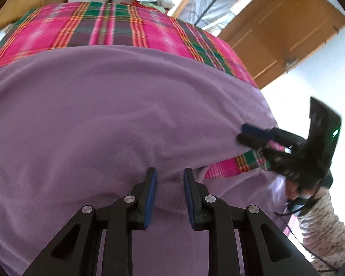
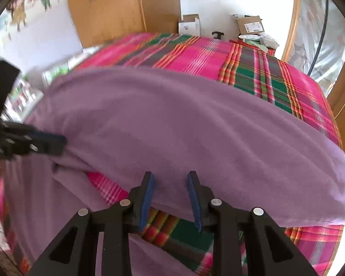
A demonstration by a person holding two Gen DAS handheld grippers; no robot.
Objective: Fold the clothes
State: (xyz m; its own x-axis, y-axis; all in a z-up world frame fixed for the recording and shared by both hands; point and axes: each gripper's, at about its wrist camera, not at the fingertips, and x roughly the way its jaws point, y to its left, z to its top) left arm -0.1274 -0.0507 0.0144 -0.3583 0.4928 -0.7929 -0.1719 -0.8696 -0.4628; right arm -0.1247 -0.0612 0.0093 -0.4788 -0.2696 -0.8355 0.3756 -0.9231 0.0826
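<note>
Left wrist view: shows a purple cloth (image 1: 103, 115) spread wide over a plaid cover (image 1: 103, 30) on the surface, filling the near and middle ground. Shows creases in the cloth running together at the left claw (image 1: 170, 184), near and centre, blue pads closed on a pinch of the fabric. Cannot tell how many layers are in that pinch. Shows a small patch of the plaid under a lifted fold just right of the claw, with the fold's underside hidden.

Right wrist view: shows the right claw (image 2: 170, 184) with pads standing apart, open, the cloth's near edge running between them and not visibly pressed. Shows more plaid below that edge, part hidden behind the claw's black linkage. Catches the left claw at the left border, blurred and cut off by the frame, tips at a raised ridge of the cloth.

Back in the left wrist view: finds the right claw at the right side, smeared by motion, tips at the cloth's right edge; too blurred there to read the gap. Shows a speckled sleeve (image 1: 324, 225) below it, the hand mostly hidden behind the black body.

Farther out: cardboard boxes (image 2: 250, 25) beyond the far edge of the surface, labels unreadable; a wooden door (image 1: 287, 30) to the far right; cartoon figures (image 2: 18, 7) on the far left wall, cropped by the lens rim.
</note>
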